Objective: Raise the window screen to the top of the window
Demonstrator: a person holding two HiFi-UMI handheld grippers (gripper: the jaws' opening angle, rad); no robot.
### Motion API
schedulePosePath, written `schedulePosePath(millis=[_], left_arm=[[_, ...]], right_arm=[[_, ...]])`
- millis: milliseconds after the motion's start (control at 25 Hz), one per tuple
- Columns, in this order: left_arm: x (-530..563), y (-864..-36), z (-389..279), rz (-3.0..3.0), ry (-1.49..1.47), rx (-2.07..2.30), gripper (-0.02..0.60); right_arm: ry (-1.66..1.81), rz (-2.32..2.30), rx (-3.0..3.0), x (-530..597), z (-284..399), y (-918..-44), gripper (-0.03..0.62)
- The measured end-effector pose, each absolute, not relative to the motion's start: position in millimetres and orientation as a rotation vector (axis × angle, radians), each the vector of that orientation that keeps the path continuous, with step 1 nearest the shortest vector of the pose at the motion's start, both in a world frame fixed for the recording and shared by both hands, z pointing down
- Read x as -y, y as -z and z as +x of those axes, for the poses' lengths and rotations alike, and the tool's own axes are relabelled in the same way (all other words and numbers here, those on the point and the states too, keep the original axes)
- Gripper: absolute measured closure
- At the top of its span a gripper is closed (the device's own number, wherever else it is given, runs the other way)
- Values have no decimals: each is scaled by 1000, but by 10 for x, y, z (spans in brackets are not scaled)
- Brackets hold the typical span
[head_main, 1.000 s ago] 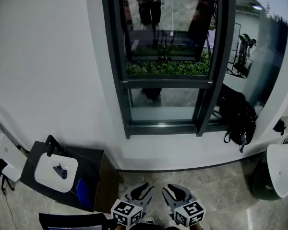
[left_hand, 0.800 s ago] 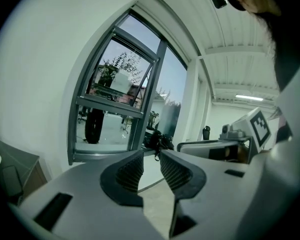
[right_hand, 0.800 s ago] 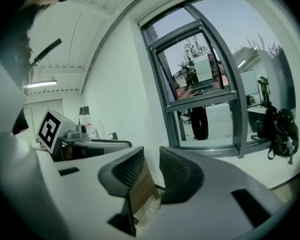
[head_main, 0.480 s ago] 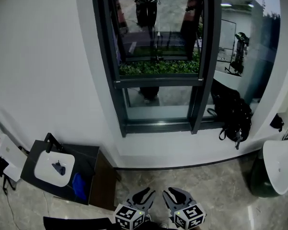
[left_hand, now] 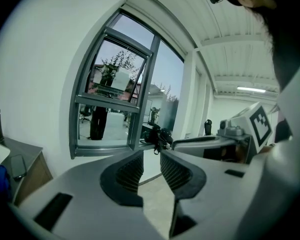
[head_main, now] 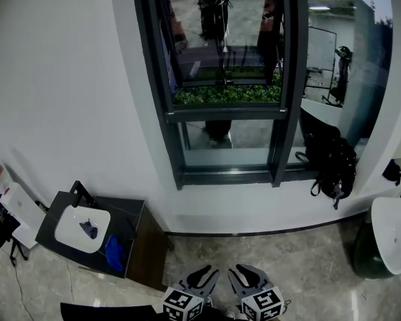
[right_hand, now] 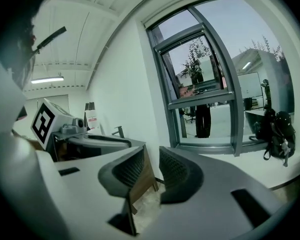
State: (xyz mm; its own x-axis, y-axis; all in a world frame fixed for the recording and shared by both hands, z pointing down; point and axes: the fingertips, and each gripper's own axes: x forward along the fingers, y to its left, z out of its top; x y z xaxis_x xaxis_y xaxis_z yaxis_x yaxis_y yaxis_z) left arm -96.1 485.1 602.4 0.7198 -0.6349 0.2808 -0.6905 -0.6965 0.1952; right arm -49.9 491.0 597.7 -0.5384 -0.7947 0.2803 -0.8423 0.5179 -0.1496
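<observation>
The window (head_main: 227,111) has a dark frame and is set in the white wall ahead, with a horizontal bar across its middle and greenery behind the glass. A thin cord (head_main: 224,42) hangs in the upper pane. Both grippers are held low and side by side, well short of the wall. The left gripper (head_main: 199,279) is open and empty, and so is the right gripper (head_main: 244,277). The left gripper view has the left gripper (left_hand: 151,156) with the window (left_hand: 110,114) far beyond it. The right gripper (right_hand: 151,156) also points toward the window (right_hand: 205,109).
A dark cabinet (head_main: 130,236) with a white sink (head_main: 80,227) and a black tap stands against the wall at the left. A black backpack (head_main: 334,162) hangs by the window's right side. A white round basin (head_main: 394,233) is at the far right.
The view has shifted a little against the wall and window. Both grippers sit slightly lower in the frame, still side by side with their jaws apart.
</observation>
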Motion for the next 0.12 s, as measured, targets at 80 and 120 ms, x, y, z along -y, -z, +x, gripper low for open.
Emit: schedulePosePath(millis=[80,120], left_arm=[[-4879,-6014,-925,2637,-272,1048,477],[-4894,-6009,-905,2636,-271,1050,477]], right_arm=[[-400,1404,2578,-4951,-458,-5985,493],[-402,1403,2579,-4971,-436,-5986,493]])
